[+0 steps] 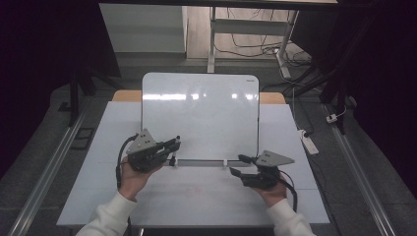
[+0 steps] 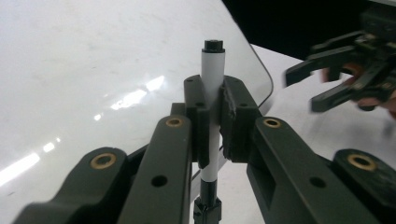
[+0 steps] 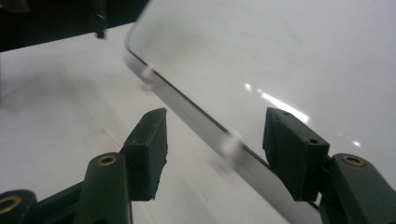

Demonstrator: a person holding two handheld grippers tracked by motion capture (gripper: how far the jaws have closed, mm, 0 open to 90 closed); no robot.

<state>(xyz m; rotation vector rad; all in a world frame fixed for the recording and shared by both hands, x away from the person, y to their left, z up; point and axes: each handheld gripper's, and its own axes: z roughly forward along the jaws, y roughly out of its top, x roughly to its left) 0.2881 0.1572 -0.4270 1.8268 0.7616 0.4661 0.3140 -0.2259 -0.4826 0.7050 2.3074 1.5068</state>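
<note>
Left gripper [image 2: 212,126] clamped on marker [image 2: 213,65], upright and ready for the whiteboard [image 1: 206,118]; right gripper [image 3: 215,154] spread wide, empty, near board's lower edge, likely just let go

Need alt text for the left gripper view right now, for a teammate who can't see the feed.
The left gripper is shut on a white marker with a black cap, held upright between its two black jaws. Behind it lies a glossy whiteboard with light reflections. At upper right, blurred, is the right gripper, jaws apart and nothing between them.
</note>
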